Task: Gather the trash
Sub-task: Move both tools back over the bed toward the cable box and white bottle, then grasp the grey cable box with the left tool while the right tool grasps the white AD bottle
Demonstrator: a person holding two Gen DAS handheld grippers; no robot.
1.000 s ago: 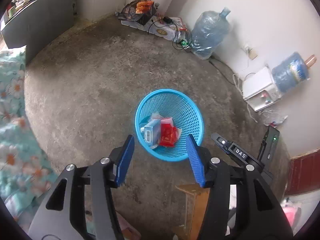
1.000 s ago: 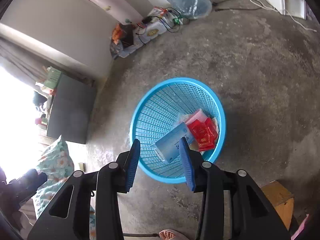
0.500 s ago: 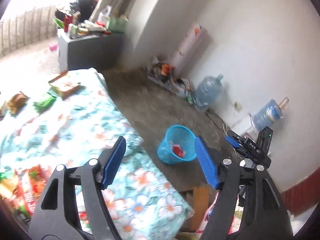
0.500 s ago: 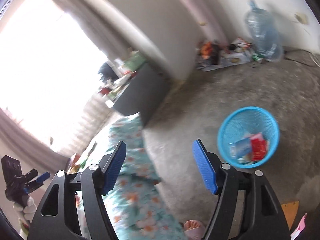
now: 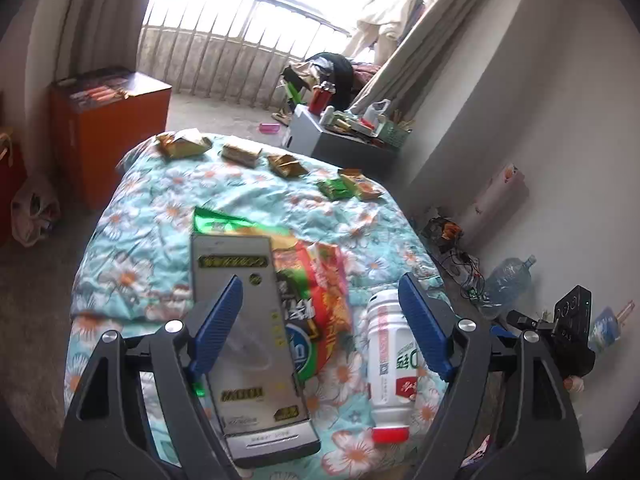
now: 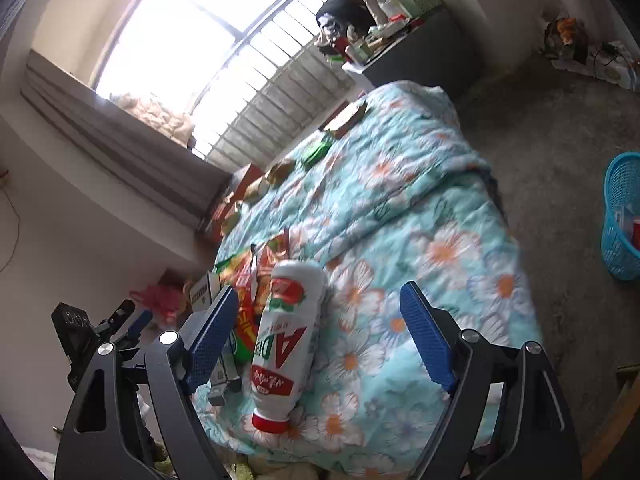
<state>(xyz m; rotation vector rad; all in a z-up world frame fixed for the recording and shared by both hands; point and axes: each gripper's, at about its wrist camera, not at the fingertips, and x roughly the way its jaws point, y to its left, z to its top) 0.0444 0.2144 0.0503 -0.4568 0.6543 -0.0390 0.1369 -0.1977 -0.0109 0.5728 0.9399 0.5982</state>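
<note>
On quilted floral bedspread (image 5: 256, 200), glossy cylindrical bottle (image 5: 390, 364)

Daylight floods in from the barred window (image 5: 256, 40), which is blown out to white in both views. The bed (image 5: 168, 208) is evenly lit, with soft shadows only. Walls and floor beside the window fall dim. Both pictures curve strongly toward the edges, with black corners. Motion blur smears the quilt's flowers (image 6: 448, 248) and the far wrappers (image 5: 240, 154).
</note>
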